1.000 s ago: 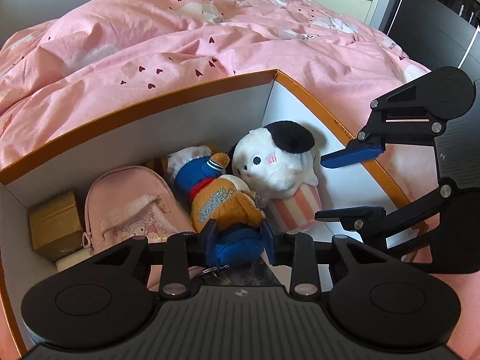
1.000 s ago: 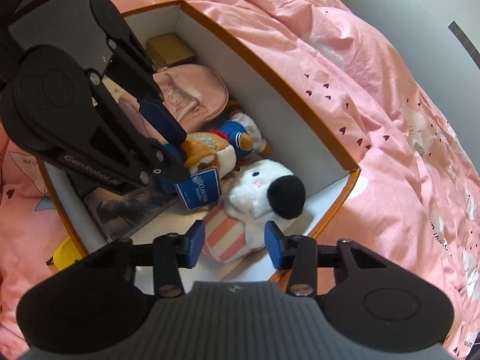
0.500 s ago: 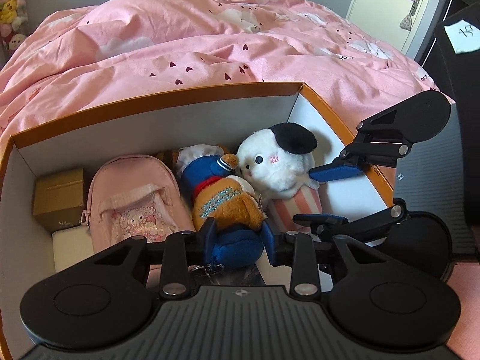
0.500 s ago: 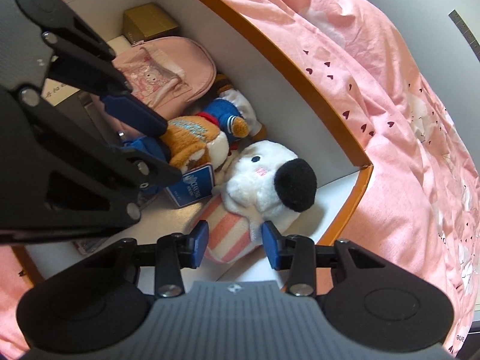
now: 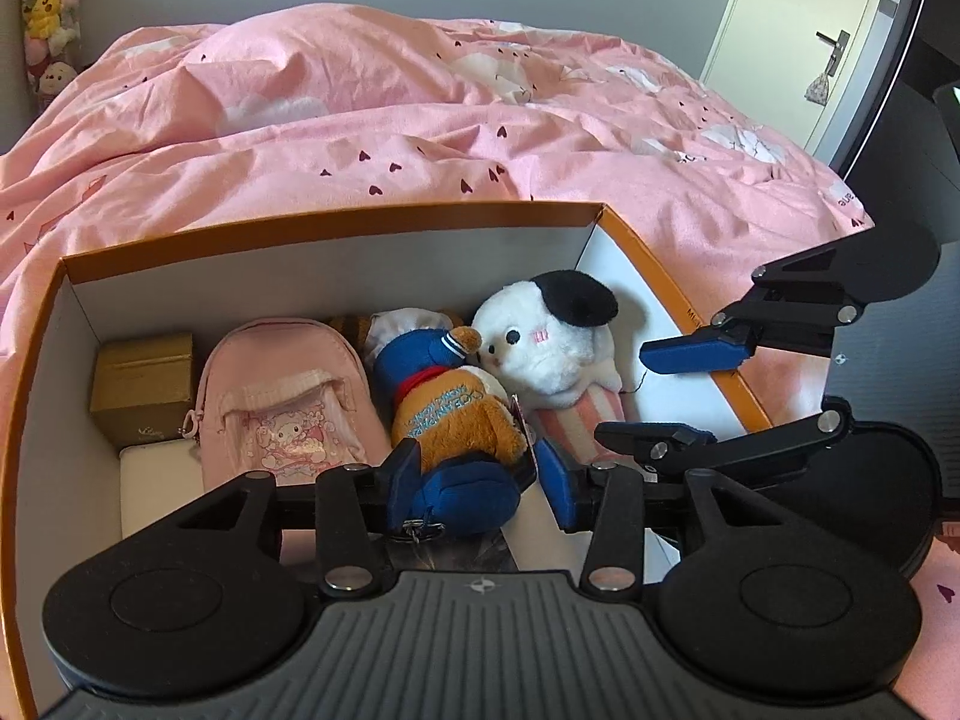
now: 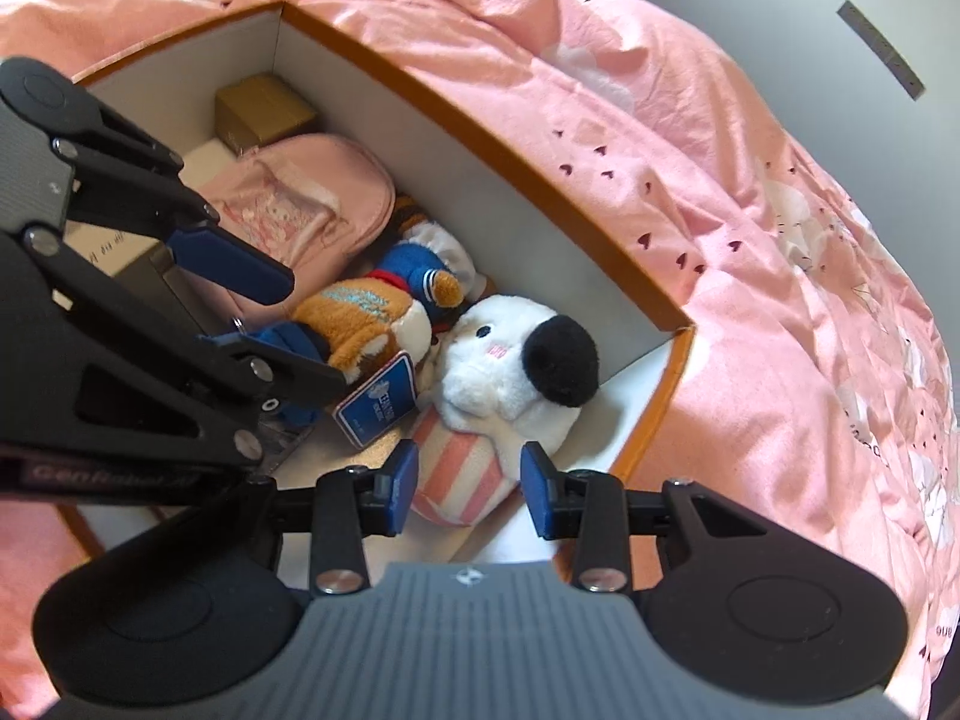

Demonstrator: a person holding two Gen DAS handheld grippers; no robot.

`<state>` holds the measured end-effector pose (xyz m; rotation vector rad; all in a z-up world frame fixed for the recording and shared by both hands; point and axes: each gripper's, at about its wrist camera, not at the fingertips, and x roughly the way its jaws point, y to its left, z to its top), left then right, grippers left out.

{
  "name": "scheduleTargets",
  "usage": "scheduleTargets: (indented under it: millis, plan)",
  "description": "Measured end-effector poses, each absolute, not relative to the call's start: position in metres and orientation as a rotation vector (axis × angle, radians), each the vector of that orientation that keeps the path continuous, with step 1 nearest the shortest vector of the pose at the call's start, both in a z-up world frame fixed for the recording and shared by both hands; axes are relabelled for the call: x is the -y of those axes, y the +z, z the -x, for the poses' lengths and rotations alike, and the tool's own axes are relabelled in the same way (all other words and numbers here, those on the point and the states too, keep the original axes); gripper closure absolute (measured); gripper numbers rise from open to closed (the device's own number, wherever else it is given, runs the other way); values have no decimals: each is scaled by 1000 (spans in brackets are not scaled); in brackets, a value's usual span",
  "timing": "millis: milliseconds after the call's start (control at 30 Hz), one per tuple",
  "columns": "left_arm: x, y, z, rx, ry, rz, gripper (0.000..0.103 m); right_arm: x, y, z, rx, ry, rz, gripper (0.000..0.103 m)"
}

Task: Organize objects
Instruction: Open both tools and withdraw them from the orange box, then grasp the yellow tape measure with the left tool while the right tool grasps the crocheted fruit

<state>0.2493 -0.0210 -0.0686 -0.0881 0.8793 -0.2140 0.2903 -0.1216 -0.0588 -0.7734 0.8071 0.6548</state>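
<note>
Pink bedding [image 5: 420,138] printed with small hearts fills the room behind an orange-rimmed cardboard box [image 5: 336,222] that sits on the bed, white inside and already well stocked. Along its far wall, from nine o'clock round to three, lie a small gold box [image 5: 144,384], a pink mini backpack [image 5: 282,402], a brown plush in a blue sailor outfit [image 5: 450,402] and a white plush with a black beret [image 5: 552,342] sitting in a pink-striped cup. The left gripper [image 5: 477,480] sits at six o'clock of its own view, its jaws having just been opening; the sailor plush's blue foot lies between them, the left pad close against it and the right pad standing clear, so I judge this a release, the toy laid down in the box. The right gripper [image 6: 468,486] hovers low over the striped cup of the white plush, jaws partly open on either side of the cup without clearly pressing it, and I cannot tell whether they touch. The step in hand looks like settling the two plushes side by side. Next, I would expect the left gripper to back straight out without snagging the key ring or the blue paper tag [image 6: 378,402], and the right either to nudge the white plush upright or withdraw.
</note>
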Motion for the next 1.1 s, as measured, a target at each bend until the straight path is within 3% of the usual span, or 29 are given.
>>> scheduleTargets:
  millis: [133,467,733,1100]
  plan:
    - [23,-50,-235,-813,-182,115,52,135,-38,-273,-766,618,686,63]
    - [35,-9,-181,-664,-177,73,47,177,1,-228,-640,564,411,38]
    - [42,-7,-145,-640,-228,82,47,201,-2,-189,-625,499,300,37]
    - [38,-55,-129,-844,-315,162,47,229,-43,-179,-836,415,82,34]
